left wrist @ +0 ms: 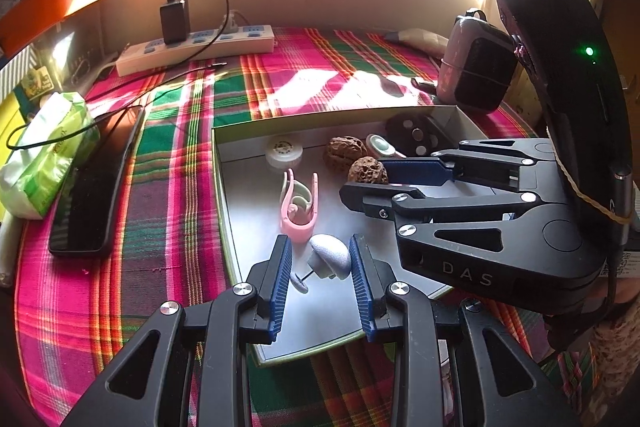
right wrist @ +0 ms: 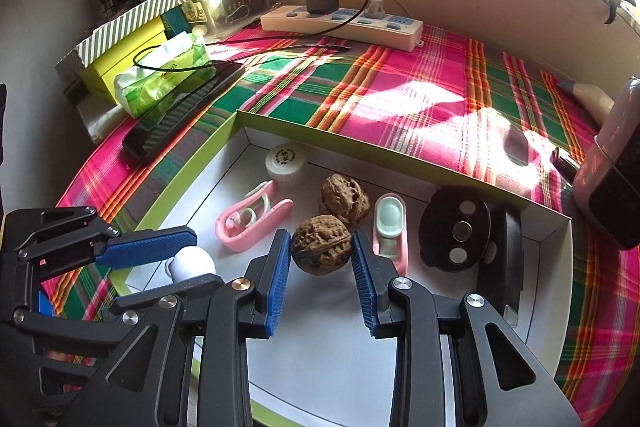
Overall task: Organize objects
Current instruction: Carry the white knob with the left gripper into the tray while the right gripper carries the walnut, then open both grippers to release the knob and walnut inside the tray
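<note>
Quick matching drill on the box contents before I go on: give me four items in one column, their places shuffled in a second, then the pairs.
1. Nearer wrinkled brown walnut
2. Round white plastic cap
3. White mushroom-shaped object
4. Black oval disc with silver dots

a. box's far corner
b. between left hand-held gripper fingers
c. between right hand-held gripper fingers
d. by box's right wall

Pairs: 1-c, 2-a, 3-b, 4-d

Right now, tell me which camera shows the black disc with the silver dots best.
The right wrist view. There the black disc lies unobstructed in the green box, its whole outline and silver dots visible. In the left wrist view the disc is smaller and farther off, and the right gripper cuts off its lower edge.
</note>
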Demonstrator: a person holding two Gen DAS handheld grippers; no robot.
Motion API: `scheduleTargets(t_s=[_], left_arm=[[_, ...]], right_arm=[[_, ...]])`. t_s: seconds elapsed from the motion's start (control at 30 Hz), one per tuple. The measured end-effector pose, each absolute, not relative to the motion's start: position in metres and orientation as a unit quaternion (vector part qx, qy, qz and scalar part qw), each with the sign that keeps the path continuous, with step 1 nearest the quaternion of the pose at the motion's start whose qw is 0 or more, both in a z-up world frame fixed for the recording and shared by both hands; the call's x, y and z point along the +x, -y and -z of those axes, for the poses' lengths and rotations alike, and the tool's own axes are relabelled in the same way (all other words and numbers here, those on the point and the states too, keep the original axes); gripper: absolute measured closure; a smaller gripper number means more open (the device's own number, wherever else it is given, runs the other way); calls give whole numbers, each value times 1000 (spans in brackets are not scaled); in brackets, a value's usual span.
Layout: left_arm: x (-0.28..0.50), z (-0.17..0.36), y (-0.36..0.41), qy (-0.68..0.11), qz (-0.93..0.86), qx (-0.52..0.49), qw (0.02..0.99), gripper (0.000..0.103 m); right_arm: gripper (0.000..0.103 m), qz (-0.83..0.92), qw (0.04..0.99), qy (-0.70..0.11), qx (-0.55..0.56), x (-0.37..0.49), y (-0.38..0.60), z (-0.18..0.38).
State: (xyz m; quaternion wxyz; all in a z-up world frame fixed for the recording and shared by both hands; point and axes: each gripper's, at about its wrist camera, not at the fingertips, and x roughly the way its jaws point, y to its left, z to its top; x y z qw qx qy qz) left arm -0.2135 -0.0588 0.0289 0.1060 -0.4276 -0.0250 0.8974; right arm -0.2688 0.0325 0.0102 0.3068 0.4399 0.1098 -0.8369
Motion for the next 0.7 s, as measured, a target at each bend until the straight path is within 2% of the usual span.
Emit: scheduleTargets(t_s=[0.7], left_arm=[[-220,-25,51,3,-895,-434,107,76]], right_arm=[[70,833,306,-125,443,-274,-30,-6]])
